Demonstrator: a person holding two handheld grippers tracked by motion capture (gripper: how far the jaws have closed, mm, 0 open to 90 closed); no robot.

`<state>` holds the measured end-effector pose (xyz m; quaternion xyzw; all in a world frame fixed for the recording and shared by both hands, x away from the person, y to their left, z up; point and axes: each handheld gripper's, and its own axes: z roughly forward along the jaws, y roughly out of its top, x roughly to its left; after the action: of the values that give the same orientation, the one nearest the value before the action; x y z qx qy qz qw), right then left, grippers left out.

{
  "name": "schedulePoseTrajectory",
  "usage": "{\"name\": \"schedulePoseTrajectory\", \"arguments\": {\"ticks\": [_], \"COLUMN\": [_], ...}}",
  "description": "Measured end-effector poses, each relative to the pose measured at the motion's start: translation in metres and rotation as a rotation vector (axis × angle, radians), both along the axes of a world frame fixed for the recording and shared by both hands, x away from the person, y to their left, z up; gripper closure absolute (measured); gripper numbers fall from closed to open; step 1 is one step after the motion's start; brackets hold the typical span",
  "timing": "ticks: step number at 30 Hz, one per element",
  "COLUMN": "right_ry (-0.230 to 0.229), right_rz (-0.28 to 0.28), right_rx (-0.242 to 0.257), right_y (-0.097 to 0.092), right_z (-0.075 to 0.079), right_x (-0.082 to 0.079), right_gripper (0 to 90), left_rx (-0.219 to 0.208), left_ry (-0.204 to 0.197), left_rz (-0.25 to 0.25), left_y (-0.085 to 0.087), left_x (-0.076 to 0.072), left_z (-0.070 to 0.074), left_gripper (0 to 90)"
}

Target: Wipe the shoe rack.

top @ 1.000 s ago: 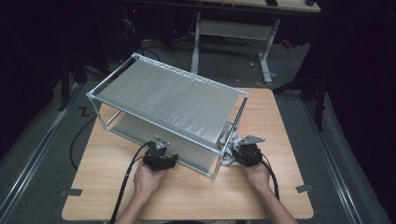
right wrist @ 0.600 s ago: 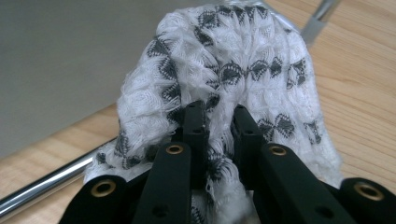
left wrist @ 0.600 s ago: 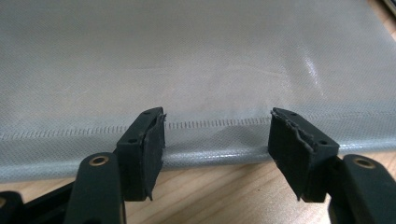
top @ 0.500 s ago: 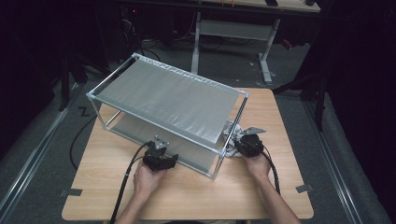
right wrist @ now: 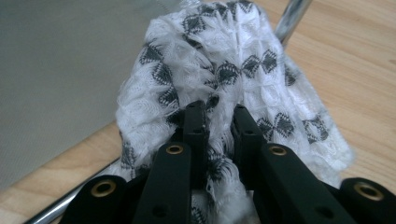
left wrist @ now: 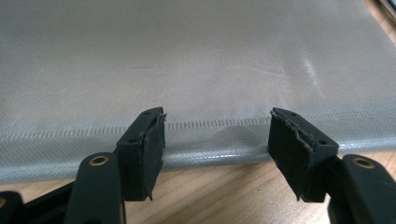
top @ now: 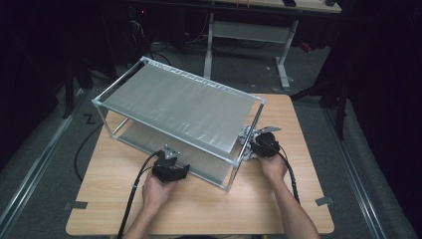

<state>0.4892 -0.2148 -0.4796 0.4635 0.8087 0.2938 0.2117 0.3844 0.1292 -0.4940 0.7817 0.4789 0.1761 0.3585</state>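
Note:
A metal-framed rack [top: 251, 129] with two grey fabric shelves stands on the wooden table [top: 209, 204]. My left gripper [top: 171, 160] rests at the rack's near side. Its jaws are open and level with the front hem of the lower shelf [left wrist: 187, 56], and the left gripper [left wrist: 217, 126] has nothing between the pads. My right gripper [top: 251, 142] is at the rack's right end, beside the near corner post. This right gripper [right wrist: 219, 114] is shut on a white cloth with a black diamond pattern [right wrist: 233, 56], which bunches up over its jaws. The cloth [top: 245, 133] touches the frame.
A shiny frame post [right wrist: 292, 14] rises just behind the cloth, and a bottom rail [right wrist: 60, 207] runs under it. A cable trails from each gripper toward the table's near edge. Another desk with white legs [top: 281, 55] stands behind on the dark floor.
My right gripper has moved away from the person along the rack's right end, carrying the patterned cloth with it. The left gripper has kept still and open.

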Motion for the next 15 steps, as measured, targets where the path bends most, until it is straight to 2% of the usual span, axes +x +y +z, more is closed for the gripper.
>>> {"name": "schedulePoseTrajectory", "arguments": {"ticks": [5,6,7,8,9,10,11,12,15], "right_ry": [0.005,0.006,0.006,0.002,0.002,0.005,0.005,0.003,0.008], "right_rz": [0.056,0.094,0.094,0.132,0.132,0.171,0.171,0.200,0.227], "right_rx": [0.010,0.010,0.010,0.007,0.007,0.014,0.014,0.014,0.024], "right_y": [0.004,0.006,0.006,0.009,0.009,0.011,0.011,0.013,0.015], "right_z": [0.000,0.000,0.000,-0.001,-0.001,-0.001,-0.001,-0.001,-0.001], "right_x": [-0.013,-0.022,-0.022,-0.032,-0.032,-0.043,-0.043,-0.051,-0.060], "right_gripper": [79.8,79.9,79.9,79.8,79.8,79.8,79.8,79.8,79.8], "left_rx": [-0.002,-0.005,-0.007,-0.003,-0.003,0.024,0.024,0.038,0.027], "left_ry": [0.000,0.000,0.000,-0.004,-0.004,-0.009,-0.009,-0.002,-0.002], "left_rz": [0.002,0.004,0.005,0.009,0.009,0.009,0.009,0.006,0.006], "left_y": [0.000,0.000,-0.001,-0.003,-0.003,-0.007,-0.007,-0.009,-0.009], "left_x": [0.000,0.000,0.001,0.002,0.002,0.003,0.003,0.004,0.005], "left_z": [0.000,0.000,-0.001,-0.002,-0.002,-0.003,-0.003,-0.003,-0.004], "left_gripper": [37.0,37.0,37.0,37.0,37.2,37.3,37.5,37.8,38.1]}}
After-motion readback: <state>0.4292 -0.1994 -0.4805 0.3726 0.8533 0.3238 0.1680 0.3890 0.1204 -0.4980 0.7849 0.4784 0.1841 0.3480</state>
